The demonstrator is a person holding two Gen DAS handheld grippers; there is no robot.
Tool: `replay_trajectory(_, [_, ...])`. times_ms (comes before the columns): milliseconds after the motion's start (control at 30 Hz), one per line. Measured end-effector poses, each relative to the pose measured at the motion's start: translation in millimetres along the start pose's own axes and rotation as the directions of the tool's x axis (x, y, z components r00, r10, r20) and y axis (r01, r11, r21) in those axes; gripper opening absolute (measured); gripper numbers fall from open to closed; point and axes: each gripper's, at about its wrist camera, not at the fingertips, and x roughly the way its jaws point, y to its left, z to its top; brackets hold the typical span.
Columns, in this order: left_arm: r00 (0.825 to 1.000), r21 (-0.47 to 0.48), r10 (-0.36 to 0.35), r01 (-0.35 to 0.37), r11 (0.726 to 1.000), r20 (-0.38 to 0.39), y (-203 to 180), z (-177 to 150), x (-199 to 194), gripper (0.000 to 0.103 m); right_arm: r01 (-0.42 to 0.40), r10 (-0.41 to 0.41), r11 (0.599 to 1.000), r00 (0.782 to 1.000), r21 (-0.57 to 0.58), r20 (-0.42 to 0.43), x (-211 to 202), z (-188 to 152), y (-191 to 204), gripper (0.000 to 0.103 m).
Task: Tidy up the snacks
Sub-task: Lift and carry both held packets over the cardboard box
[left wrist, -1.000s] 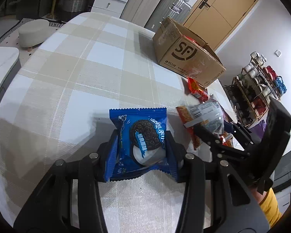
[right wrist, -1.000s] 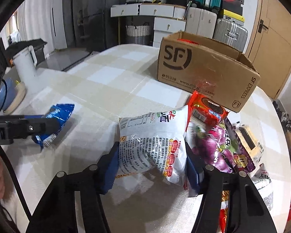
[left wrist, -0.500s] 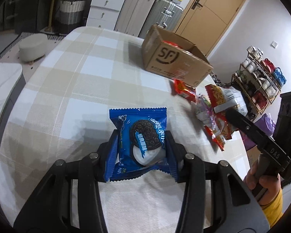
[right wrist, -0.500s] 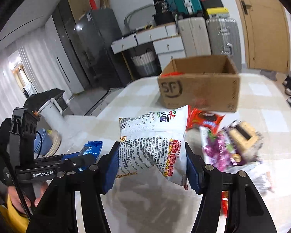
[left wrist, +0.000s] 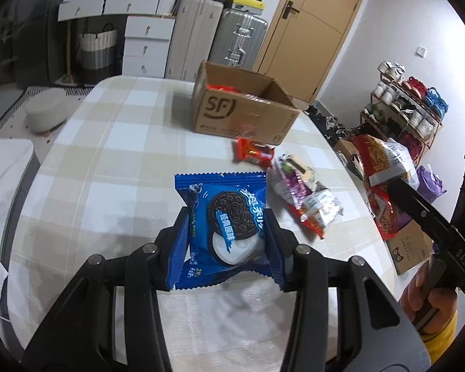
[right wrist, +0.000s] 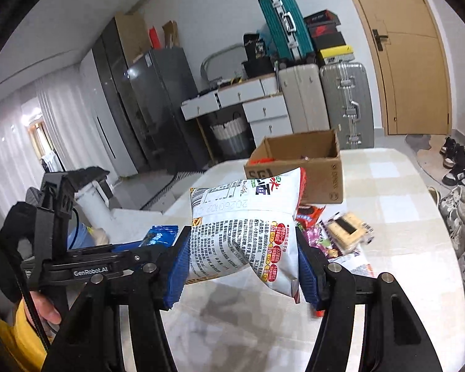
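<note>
My left gripper (left wrist: 226, 235) is shut on a blue Oreo packet (left wrist: 223, 217) and holds it above the checked table (left wrist: 114, 155). My right gripper (right wrist: 241, 254) is shut on a white and red snack bag (right wrist: 248, 232), lifted well above the table; the bag also shows in the left wrist view (left wrist: 384, 170). An open SF cardboard box (left wrist: 241, 111) stands at the far side of the table, with red packets inside; it also shows in the right wrist view (right wrist: 319, 167). The left gripper with the Oreo packet (right wrist: 159, 235) shows at the left of the right wrist view.
Loose snacks lie on the table in front of the box: a red packet (left wrist: 254, 152) and a pile of purple and clear wrappers (left wrist: 303, 192). Suitcases (left wrist: 241, 40) and white drawers (left wrist: 145, 43) stand behind the table. A shoe rack (left wrist: 409, 111) is at the right.
Both grippers have risen with their packets. The right gripper has lifted the snack bag off the pile and up. The box now looks farther and its inside shows.
</note>
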Motion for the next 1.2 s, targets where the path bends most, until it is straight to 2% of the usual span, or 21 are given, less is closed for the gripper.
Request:
replay_trajectory(200, [0.999, 0.042, -0.001, -0.001, 0.999, 0.048, -18, 14, -24, 0.042, -0.001, 0.002, 1.0, 0.998, -0.004, 0.061, -35, 5, 5, 0.061])
replay_trajectory(333, [0.993, 0.044, 0.005, -0.011, 0.999, 0.117, -23, 27, -44, 0.042, -0.001, 0.002, 1.0, 0.995, -0.013, 0.102, -55, 13, 7, 0.061])
replay_trajectory(600, [0.983, 0.071, -0.021, 0.008, 0.997, 0.182, -31, 61, -65, 0.042, -0.015, 0.017, 1.0, 0.99, -0.017, 0.142, -63, 54, 9, 0.061])
replay_trajectory(933, [0.974, 0.095, -0.032, 0.011, 0.995, 0.226, -35, 112, -75, 0.042, -0.003, 0.012, 0.999, 0.987, -0.053, 0.16, -42, 110, 17, 0.061])
replay_trajectory(1200, [0.975, 0.124, -0.027, 0.0, 0.992, 0.219, -42, 160, -56, 0.042, -0.011, 0.016, 0.999, 0.986, -0.032, 0.164, -4, 149, 8, 0.061])
